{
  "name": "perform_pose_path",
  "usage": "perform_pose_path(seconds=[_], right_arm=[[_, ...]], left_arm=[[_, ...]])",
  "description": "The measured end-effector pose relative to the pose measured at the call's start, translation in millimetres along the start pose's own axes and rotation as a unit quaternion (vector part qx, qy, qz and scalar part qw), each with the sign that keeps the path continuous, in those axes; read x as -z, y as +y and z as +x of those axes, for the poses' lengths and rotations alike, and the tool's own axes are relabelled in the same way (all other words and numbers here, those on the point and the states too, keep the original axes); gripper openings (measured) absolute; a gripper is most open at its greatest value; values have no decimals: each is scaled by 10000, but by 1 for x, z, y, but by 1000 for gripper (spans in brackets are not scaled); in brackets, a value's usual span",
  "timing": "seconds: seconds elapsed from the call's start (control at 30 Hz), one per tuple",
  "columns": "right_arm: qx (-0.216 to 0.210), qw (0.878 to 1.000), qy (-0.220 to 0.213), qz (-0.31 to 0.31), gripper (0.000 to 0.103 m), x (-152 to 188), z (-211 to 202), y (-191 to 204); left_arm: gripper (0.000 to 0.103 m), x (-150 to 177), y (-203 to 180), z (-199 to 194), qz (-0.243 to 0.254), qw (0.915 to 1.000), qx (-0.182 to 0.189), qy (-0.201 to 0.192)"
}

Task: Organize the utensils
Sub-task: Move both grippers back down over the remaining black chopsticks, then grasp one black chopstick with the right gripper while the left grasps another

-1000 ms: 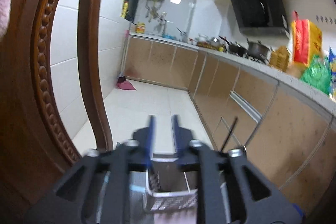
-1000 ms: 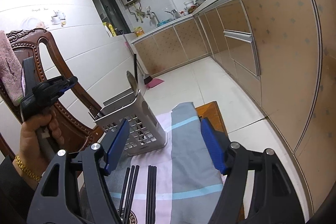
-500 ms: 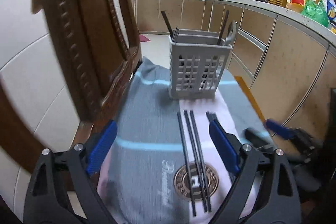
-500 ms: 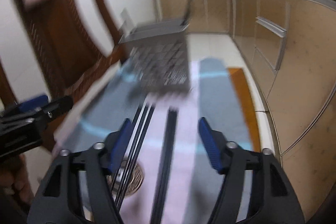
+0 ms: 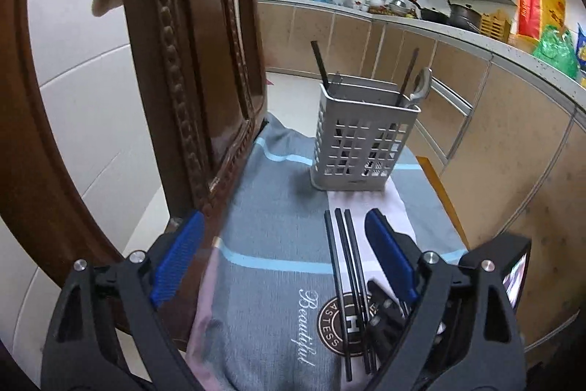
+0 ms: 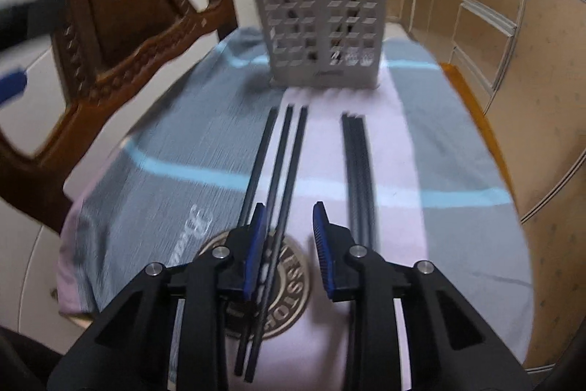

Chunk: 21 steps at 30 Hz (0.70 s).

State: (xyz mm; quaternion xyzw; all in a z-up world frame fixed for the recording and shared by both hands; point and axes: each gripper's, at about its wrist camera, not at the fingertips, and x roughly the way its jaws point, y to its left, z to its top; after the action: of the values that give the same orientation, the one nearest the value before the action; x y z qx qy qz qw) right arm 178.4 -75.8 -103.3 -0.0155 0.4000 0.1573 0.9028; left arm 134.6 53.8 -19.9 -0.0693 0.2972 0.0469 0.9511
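A grey slotted utensil holder (image 5: 360, 138) (image 6: 322, 24) stands at the far end of a cloth-covered chair seat, with two black chopsticks and a metal utensil (image 5: 420, 87) in it. Three black chopsticks (image 5: 344, 266) (image 6: 278, 178) lie side by side on the cloth. A second tight bundle of chopsticks (image 6: 357, 167) lies to their right. My left gripper (image 5: 285, 262) is wide open above the cloth, empty. My right gripper (image 6: 287, 237) is open, half closed, low over the near ends of the three chopsticks, with its left pad (image 6: 254, 251) over them. It also shows in the left wrist view (image 5: 388, 317).
The grey and pink cloth (image 5: 271, 207) covers a carved wooden chair (image 5: 190, 61) whose back rises on the left. Kitchen cabinets (image 5: 512, 141) and a cluttered counter (image 5: 476, 24) run along the right. A tiled floor lies beyond the seat.
Both grippers swung down from looking across the kitchen to looking at the seat. The right gripper dropped over the three chopsticks and its jaws narrowed. The left gripper opened wide.
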Motion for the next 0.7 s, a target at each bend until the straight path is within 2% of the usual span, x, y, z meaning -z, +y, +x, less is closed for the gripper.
perform_pose_path(seconds=[0.17,0.27,0.57,0.7], right_arm=[[-29,9999,143,-31,27,-7,12,-6],[-34,9995,302,-122,22,-5,23,-2],[130,9982,422,-396,22,-4,36,7],[617,9950,307,-725,22,0,33,8]], left_arm=[[89,1,1,1,8,9999,141,50],[89,-1,3,-1,-121,9997,224,42],[89,-2,0,4,-127,9997,179,94],[89,0,-2,8,-88,9997,144,162]])
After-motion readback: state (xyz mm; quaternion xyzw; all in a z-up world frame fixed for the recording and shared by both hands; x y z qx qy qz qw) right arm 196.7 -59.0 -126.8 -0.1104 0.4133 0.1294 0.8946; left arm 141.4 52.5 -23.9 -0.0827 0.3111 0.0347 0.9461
